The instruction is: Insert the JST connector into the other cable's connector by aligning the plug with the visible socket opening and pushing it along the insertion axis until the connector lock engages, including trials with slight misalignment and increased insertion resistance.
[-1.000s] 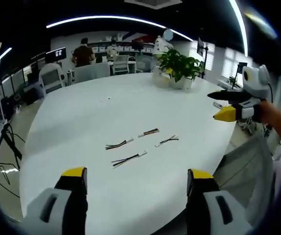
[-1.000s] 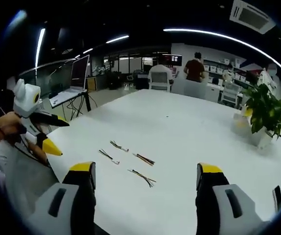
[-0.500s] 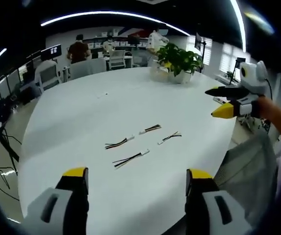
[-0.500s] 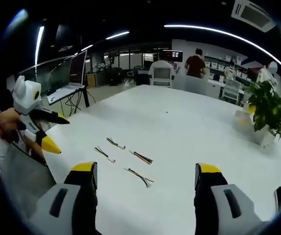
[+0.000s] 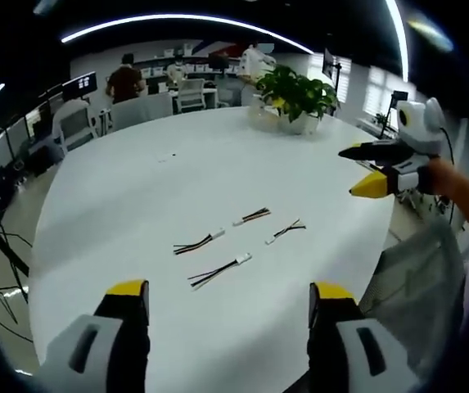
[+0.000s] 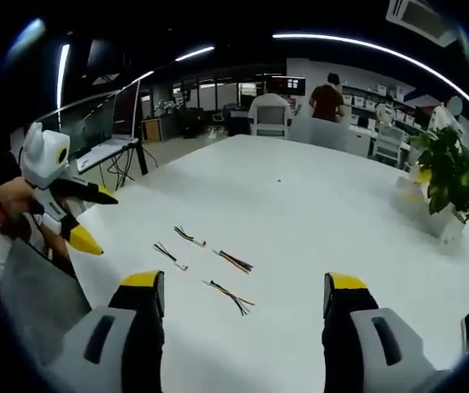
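White tabletop [image 5: 177,188] spreads wide and bare around four short cables in the left gripper view; its curved near edge runs just ahead of the left gripper [image 5: 226,299], whose jaws stand spread and hold nothing. The nearest JST cable [image 5: 218,271] lies ahead between the jaws. A potted plant [image 5: 295,94] stands at the far edge, well apart. The right gripper [image 5: 363,169] hovers off the table's right edge.

In the right gripper view its own jaws stand apart, empty, with the cables [image 6: 205,262] ahead and office chairs [image 6: 271,115] beyond the table. No writing is legible.
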